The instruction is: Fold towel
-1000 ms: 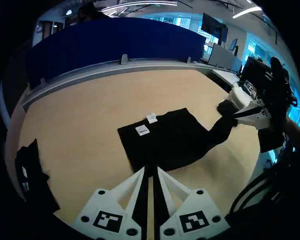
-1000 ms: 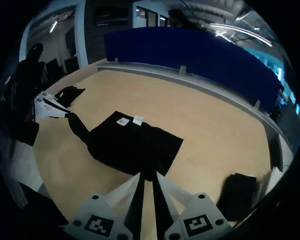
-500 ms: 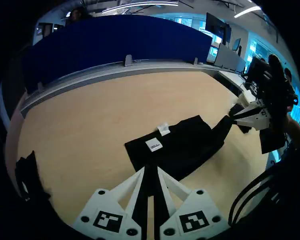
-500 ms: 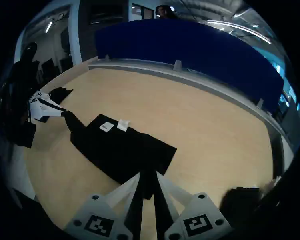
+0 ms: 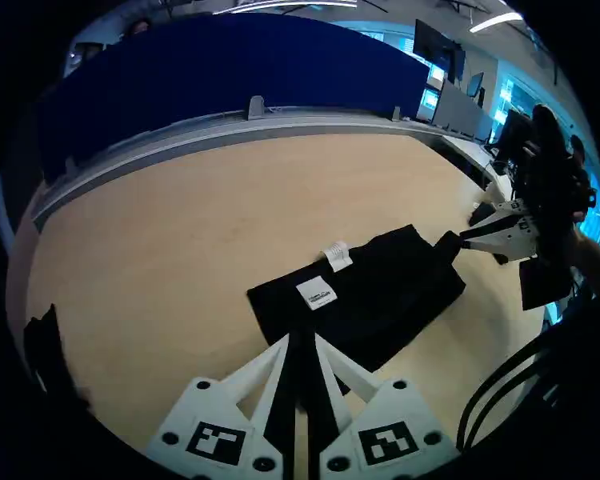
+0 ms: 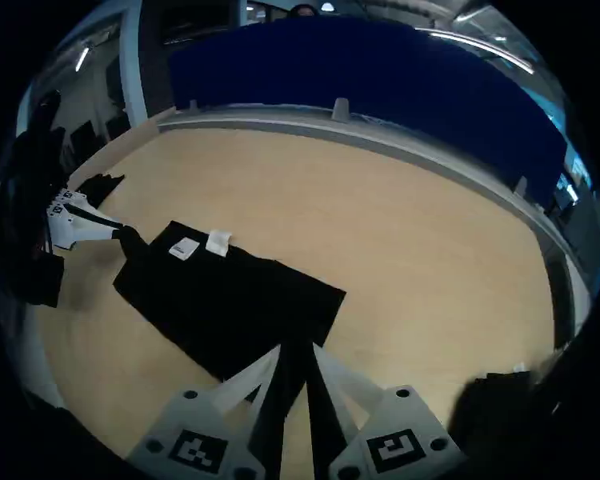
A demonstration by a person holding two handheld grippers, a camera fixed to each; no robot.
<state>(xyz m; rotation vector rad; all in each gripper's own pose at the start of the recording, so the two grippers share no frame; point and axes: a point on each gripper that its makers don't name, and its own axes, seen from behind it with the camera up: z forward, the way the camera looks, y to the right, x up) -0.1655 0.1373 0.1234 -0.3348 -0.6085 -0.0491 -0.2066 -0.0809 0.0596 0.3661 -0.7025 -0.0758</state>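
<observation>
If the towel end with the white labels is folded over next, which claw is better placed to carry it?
Probably the left. The left claw pinches the black towel at the corner nearest the white labels; the right claw holds the corner at the opposite end.

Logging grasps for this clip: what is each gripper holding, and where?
Both hold the black towel: left gripper pinches one end's corner, right gripper the opposite end's.
</observation>
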